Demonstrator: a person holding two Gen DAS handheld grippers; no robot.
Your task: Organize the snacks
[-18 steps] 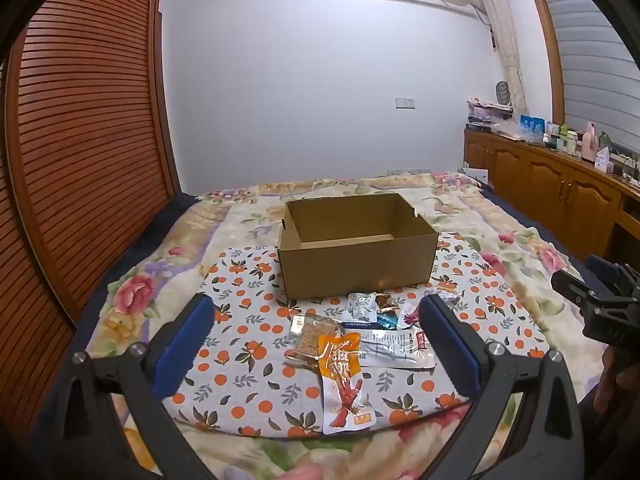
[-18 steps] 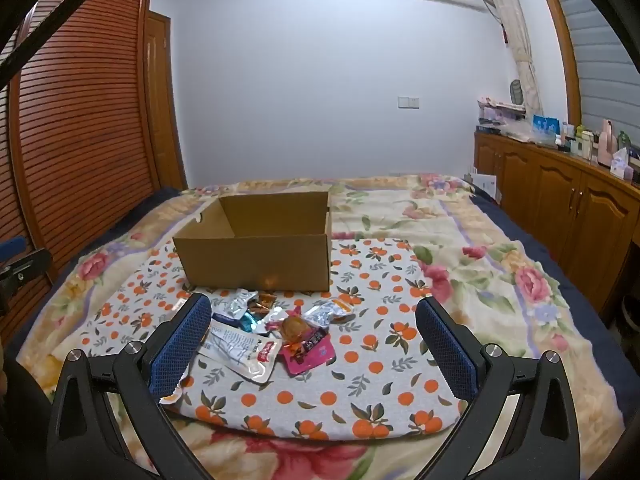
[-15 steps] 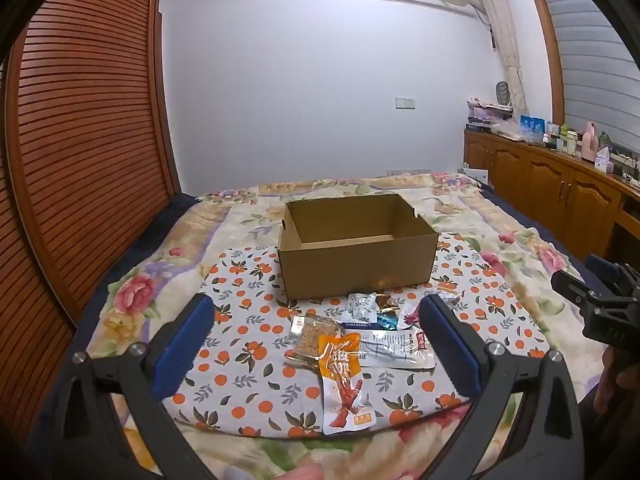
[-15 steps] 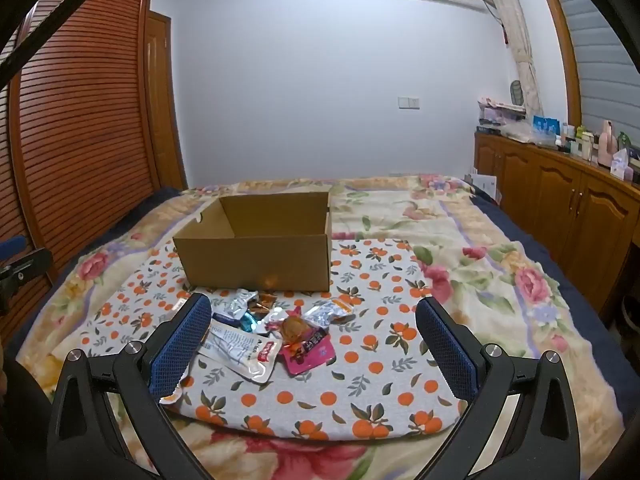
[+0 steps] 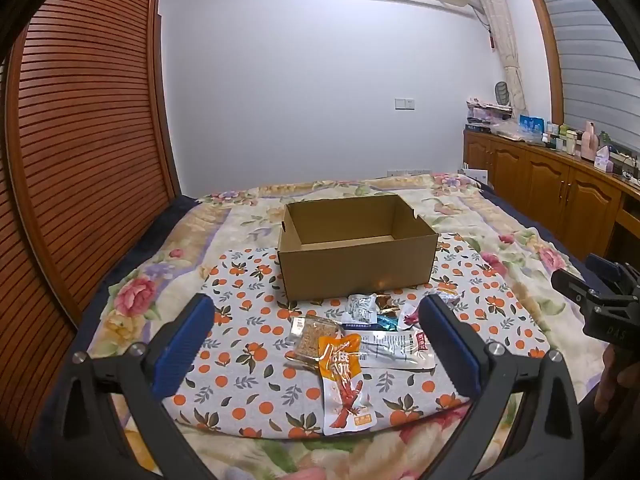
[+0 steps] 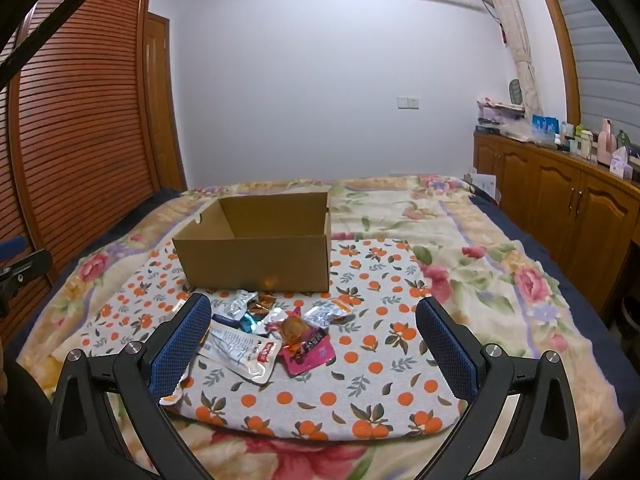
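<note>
An open, empty cardboard box (image 5: 356,268) (image 6: 256,260) stands on an orange-print cloth (image 5: 248,328) (image 6: 380,364) on the bed. Several snack packets lie in front of it: an orange packet (image 5: 346,384), a white packet (image 5: 396,348) (image 6: 240,350), a brown biscuit pack (image 5: 312,336), a silver pack (image 5: 362,308) (image 6: 238,304), a pink packet (image 6: 310,354). My left gripper (image 5: 316,352) is open and empty, above the cloth's near edge. My right gripper (image 6: 314,350) is open and empty, near the packets. It also shows in the left wrist view (image 5: 592,300).
A floral blanket (image 6: 480,264) covers the bed. A slatted wooden wardrobe (image 5: 80,160) stands on the left. Wooden cabinets (image 6: 560,208) with bottles and boxes on top run along the right wall.
</note>
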